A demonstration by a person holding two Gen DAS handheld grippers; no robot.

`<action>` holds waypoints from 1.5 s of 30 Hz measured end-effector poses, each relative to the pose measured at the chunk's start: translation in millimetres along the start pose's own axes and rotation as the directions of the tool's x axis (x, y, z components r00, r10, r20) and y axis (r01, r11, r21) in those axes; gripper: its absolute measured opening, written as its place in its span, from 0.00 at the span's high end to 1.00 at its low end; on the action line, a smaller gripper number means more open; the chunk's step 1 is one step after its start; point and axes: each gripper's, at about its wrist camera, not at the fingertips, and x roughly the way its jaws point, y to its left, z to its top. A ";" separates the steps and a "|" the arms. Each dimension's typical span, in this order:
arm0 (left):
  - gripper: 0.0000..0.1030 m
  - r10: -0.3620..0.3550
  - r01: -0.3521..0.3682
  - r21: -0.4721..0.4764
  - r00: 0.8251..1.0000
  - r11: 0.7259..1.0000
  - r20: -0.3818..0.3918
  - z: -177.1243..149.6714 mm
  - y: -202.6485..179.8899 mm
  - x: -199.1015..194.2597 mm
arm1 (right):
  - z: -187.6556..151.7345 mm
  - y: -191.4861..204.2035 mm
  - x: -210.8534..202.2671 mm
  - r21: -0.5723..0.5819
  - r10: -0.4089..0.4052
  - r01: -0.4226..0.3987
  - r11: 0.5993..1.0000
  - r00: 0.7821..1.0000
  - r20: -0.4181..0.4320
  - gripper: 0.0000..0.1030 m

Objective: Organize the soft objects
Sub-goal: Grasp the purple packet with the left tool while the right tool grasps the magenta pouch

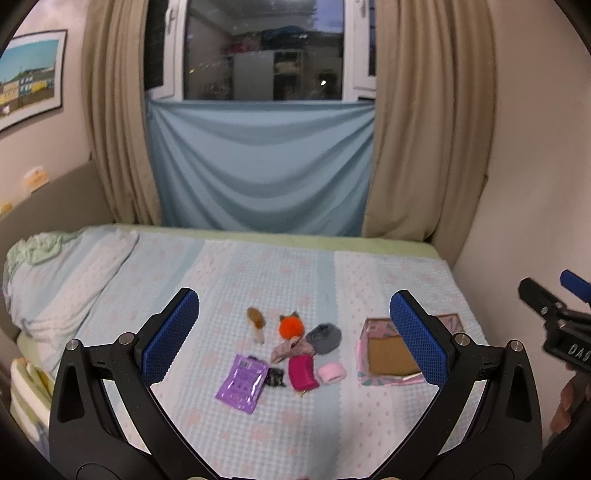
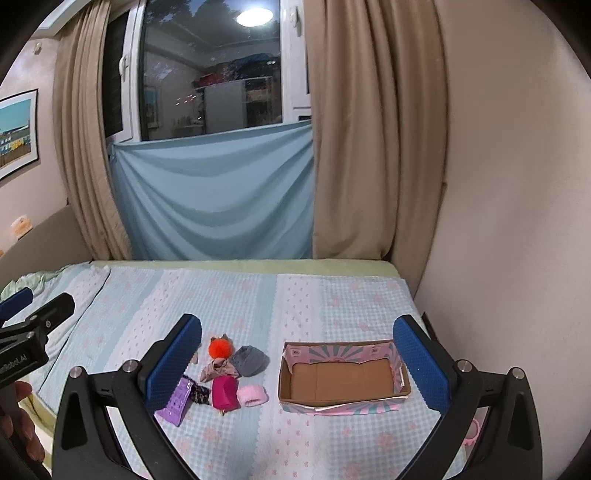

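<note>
Left wrist: left tongs (image 1: 293, 330) agape above bed (image 1: 295, 266); right tongs (image 2: 297, 354) likewise, empty

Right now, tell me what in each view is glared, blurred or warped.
Left wrist: the curtains bow outward, black corners, the window mirrors the room, the small items look soft. Right wrist: a lamp's glare in the glass, the wall curves, the box is fairly sharp.
</note>
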 end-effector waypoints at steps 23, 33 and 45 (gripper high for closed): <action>0.01 -0.135 0.136 -0.023 0.914 0.990 -0.383 -185.6 137.9 228.1 | -158.0 101.5 224.1 -0.022 0.107 -0.121 0.992 0.938 -0.331 0.00; 0.01 -0.212 0.221 -0.040 0.842 0.974 -0.496 -277.0 162.5 347.1 | -228.2 153.7 328.5 -0.091 0.068 -0.113 0.989 0.917 -0.393 0.07; 0.03 -0.217 0.260 -0.007 0.789 0.966 -0.575 -337.4 154.5 421.9 | -282.9 178.2 418.7 -0.110 0.057 -0.125 0.986 0.874 -0.482 0.29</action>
